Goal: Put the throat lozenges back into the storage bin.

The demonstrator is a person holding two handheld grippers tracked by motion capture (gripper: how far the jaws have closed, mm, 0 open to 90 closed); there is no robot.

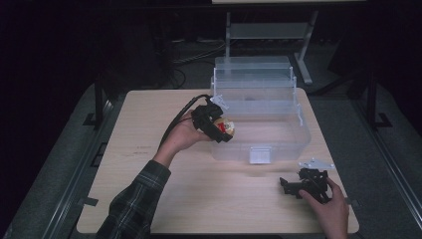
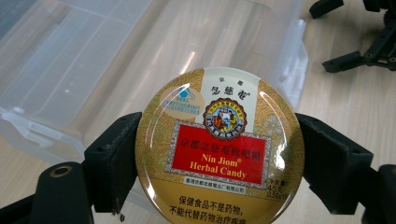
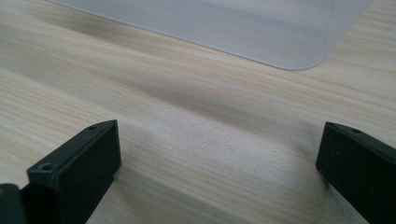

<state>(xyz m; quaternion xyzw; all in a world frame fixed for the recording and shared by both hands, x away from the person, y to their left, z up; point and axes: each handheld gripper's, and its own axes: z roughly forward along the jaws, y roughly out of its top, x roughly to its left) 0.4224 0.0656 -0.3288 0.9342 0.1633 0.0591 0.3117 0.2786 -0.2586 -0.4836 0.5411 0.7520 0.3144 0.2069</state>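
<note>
One Nin Jiom Herbal Candy tin [image 2: 219, 149] — round, stiff, glossy lid likely slippery, probably light; pinched across its rim by the left claw [image 1: 219, 125], above the near-left edge of one clear plastic bin [image 1: 278, 139]. Right claw [image 1: 303, 185] — spread, holding nothing, low over the wooden surface [image 1: 209, 194]

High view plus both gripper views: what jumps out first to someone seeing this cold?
The gold and red candy tin, clamped between the left gripper's fingers at the near left corner of the clear plastic box, which stands open at the middle of the table. The right gripper rests low near the table's right front edge, fingers wide apart with nothing between them.
</note>
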